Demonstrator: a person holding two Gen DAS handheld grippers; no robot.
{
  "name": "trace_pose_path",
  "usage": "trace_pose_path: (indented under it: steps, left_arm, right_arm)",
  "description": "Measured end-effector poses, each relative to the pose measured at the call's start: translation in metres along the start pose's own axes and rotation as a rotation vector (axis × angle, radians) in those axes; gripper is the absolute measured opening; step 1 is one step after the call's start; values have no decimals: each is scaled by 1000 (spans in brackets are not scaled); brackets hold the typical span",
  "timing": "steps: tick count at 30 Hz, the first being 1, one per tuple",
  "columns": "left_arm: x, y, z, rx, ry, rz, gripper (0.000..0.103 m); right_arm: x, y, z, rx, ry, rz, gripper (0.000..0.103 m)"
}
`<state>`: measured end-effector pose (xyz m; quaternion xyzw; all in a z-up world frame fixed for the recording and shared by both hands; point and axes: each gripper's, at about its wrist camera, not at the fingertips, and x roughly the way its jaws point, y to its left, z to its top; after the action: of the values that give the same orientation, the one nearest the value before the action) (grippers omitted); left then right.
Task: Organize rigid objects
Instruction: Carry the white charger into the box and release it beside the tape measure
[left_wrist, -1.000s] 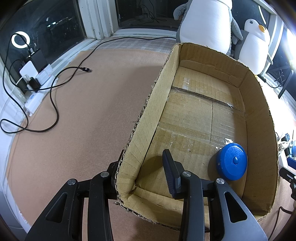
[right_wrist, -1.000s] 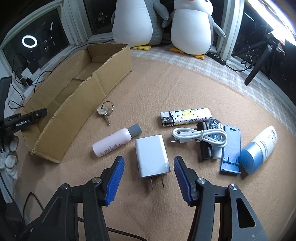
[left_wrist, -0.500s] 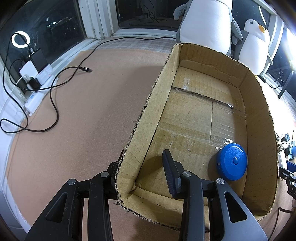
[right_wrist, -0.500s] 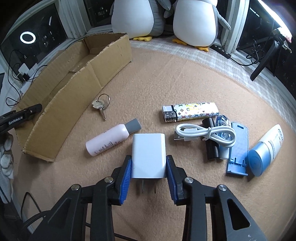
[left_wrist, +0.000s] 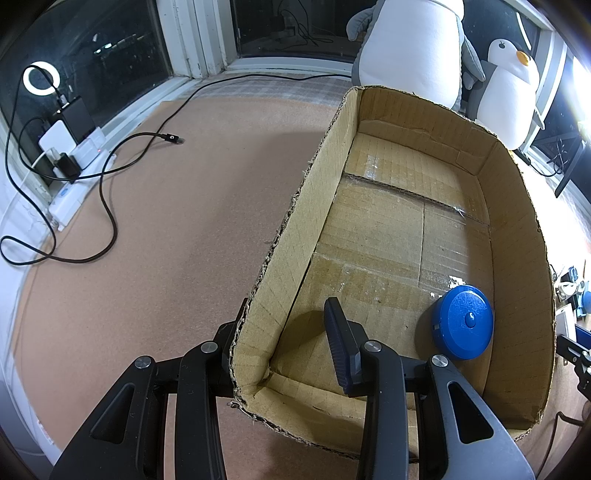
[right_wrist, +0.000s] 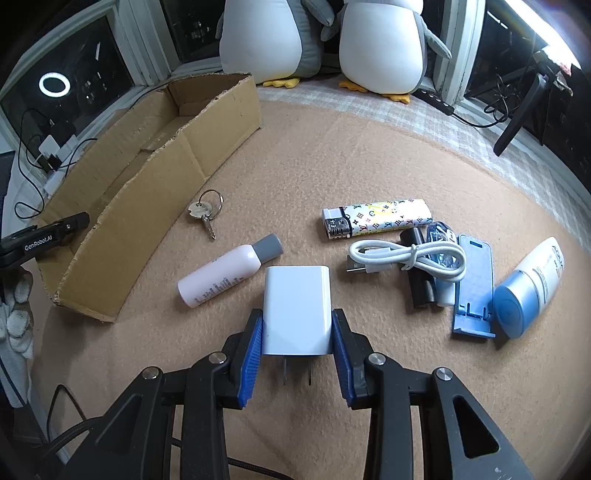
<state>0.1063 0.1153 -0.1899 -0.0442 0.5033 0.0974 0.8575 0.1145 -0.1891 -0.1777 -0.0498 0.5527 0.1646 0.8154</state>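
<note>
My right gripper (right_wrist: 297, 325) is shut on a white plug-in charger (right_wrist: 295, 295), blue pads on its two sides, prongs toward the camera, low over the tan mat. To its left stands an open cardboard box (right_wrist: 147, 177). My left gripper (left_wrist: 284, 325) is shut on the near left wall of the cardboard box (left_wrist: 517, 206), one finger outside and one inside. A round blue tape measure (left_wrist: 463, 323) lies inside the box near that end. The left gripper (right_wrist: 44, 240) also shows at the box's near end in the right wrist view.
On the mat lie keys (right_wrist: 205, 212), a pink bottle (right_wrist: 225, 275), a patterned lighter (right_wrist: 376, 219), a coiled white cable (right_wrist: 406, 258), a blue stand (right_wrist: 474, 288) and a white tube with a blue cap (right_wrist: 528, 284). Two plush penguins (right_wrist: 380, 44) sit at the back. A black cord (left_wrist: 107, 206) trails left of the box.
My right gripper's jaws have closed from wide apart onto the white charger. The left gripper and the box have not moved.
</note>
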Motion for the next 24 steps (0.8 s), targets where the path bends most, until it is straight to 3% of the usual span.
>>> trace_pose_path:
  steps: [12, 24]
  left_arm:
    - [0, 0, 0, 0, 0, 0, 36]
    - [0, 0, -1, -1, -1, 0, 36]
  right_arm:
    - [-28, 14, 15, -10, -77, 15, 32]
    - [-52, 63, 67, -93, -189, 86, 32]
